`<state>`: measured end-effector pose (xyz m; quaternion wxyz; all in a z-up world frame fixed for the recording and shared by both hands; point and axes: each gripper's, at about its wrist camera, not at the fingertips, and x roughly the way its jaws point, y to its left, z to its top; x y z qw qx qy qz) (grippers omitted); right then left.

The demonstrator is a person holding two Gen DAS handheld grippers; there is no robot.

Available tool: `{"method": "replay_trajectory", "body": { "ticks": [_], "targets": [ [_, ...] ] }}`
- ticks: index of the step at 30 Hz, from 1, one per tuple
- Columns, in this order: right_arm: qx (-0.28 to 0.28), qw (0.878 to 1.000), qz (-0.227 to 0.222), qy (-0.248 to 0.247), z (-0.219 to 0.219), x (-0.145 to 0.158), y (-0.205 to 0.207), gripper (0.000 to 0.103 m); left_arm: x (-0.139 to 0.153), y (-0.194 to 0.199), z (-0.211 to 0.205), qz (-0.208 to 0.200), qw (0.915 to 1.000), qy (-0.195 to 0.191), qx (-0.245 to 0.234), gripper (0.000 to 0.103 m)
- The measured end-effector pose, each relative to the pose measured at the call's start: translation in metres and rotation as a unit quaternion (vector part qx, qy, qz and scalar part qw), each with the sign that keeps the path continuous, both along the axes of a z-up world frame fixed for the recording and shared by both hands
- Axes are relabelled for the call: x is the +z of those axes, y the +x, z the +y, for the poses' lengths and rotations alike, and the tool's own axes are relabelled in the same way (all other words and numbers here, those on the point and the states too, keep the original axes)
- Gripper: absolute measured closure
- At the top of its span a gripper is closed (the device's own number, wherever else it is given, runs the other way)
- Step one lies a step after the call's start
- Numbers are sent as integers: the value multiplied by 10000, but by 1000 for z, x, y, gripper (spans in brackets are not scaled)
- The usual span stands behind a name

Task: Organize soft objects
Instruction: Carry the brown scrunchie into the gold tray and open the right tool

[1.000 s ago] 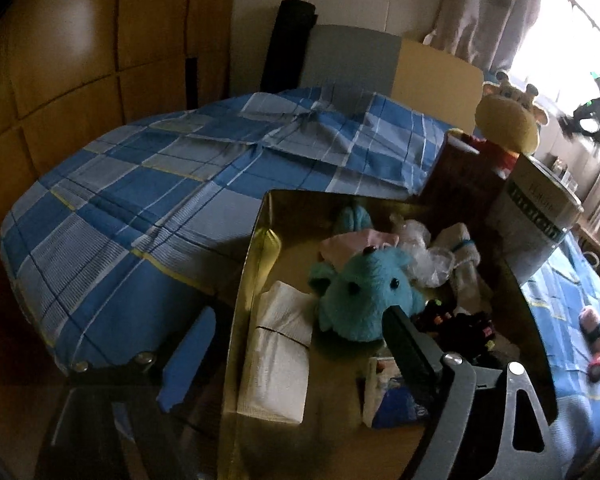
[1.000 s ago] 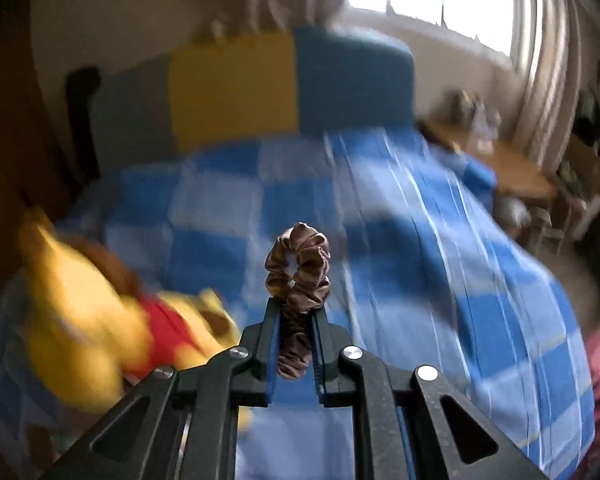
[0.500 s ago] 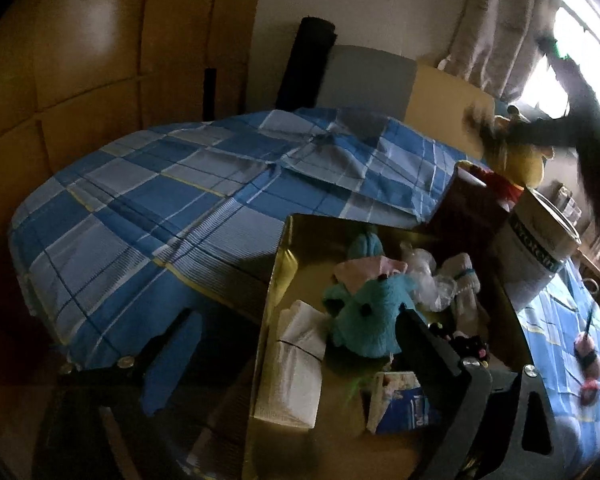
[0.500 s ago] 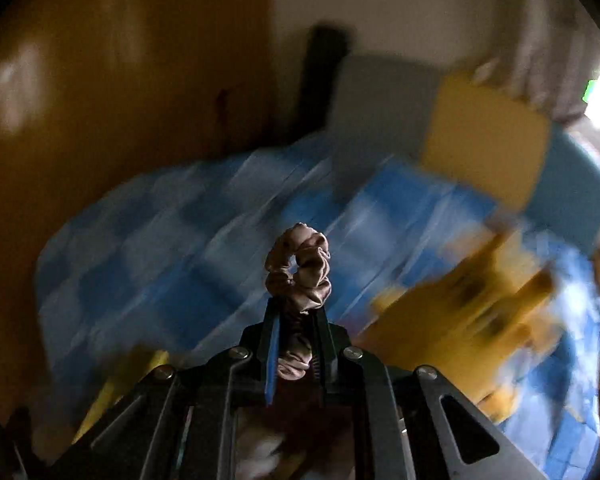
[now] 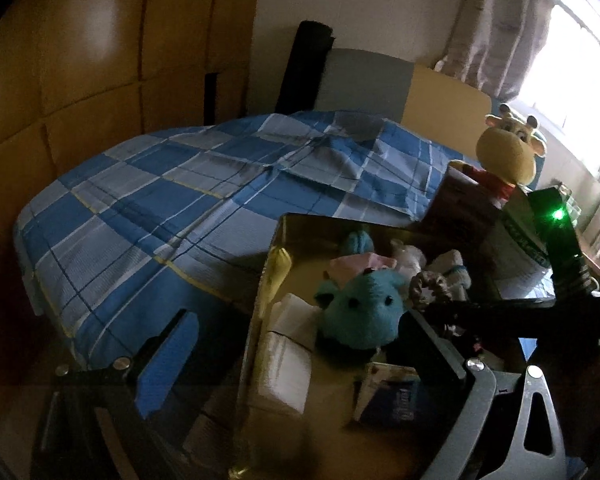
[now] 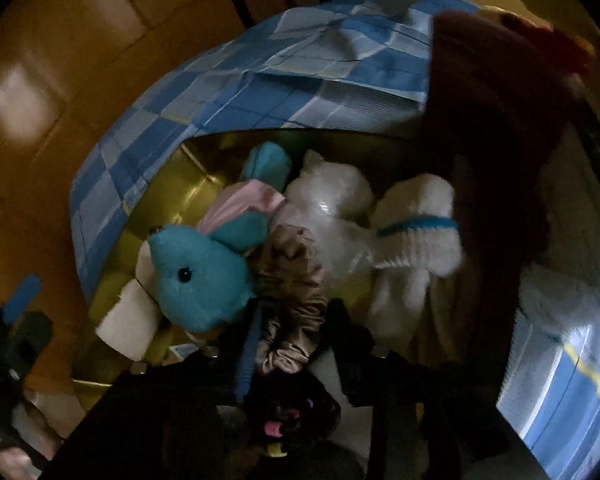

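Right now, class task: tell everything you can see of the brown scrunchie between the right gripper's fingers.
The brown scrunchie is a gathered ring of shiny, satin-looking fabric, puckered all round. It sits between the fingers of the right gripper, whose jaws are opening, over the gold box. It rests against the blue plush toy on one side and crinkly white plastic-wrapped toys on the other. The left wrist view shows it as a small ruffled loop.

Left wrist view beside box, facing bed, right wrist view close above — both share teal plush.
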<state>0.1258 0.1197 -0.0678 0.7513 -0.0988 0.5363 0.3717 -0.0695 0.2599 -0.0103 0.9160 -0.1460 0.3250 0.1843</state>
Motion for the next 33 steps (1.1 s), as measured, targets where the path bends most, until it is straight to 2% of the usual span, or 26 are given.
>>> {"method": "replay_trajectory", "body": {
  "ticks": [8,18,25,33],
  "targets": [
    [-213,9981,-450,351,-32,34,-22,64,9,1,-21,-80,9996,113,-258,2],
    [-552,9942,-818,421,-93,52,-42,64,22,4,-59,-151,9961,432,-751,2],
    [-1300,9864,-896,460,-163,59,-37,64,27,10,-91,-125,9907,688,-1167,2],
    [-2512,9630,-878,423,-262,62,-26,64,26,19,-129,-64,9810,966,-1679,2]
  ]
}}
